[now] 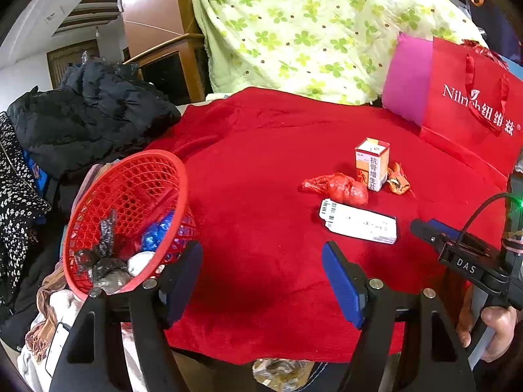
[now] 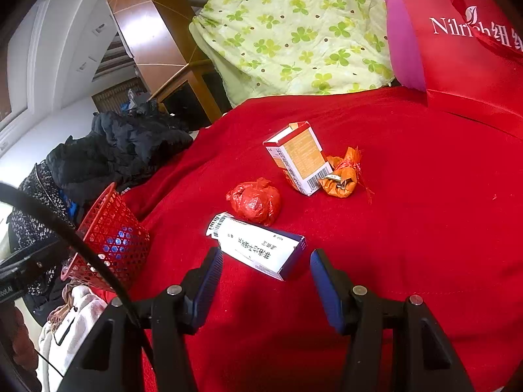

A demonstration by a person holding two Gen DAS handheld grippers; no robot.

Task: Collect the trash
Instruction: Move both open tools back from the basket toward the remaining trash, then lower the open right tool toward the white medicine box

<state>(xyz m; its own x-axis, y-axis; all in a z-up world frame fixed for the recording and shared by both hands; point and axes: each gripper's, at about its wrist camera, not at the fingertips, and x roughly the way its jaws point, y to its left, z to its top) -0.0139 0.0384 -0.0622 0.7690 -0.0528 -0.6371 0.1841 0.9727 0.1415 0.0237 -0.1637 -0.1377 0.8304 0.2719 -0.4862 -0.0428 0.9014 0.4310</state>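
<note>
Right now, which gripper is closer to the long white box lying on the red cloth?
Right. The right gripper sits just short of the white box, open. The left gripper hangs farther off, beside the red basket.

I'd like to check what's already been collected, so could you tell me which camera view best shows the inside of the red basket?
The left wrist view: the red basket tilts its mouth toward that camera, showing crumpled black, blue and white trash inside. The right wrist view shows the basket only from outside, its mesh wall partly crossed by a black cable.
</note>
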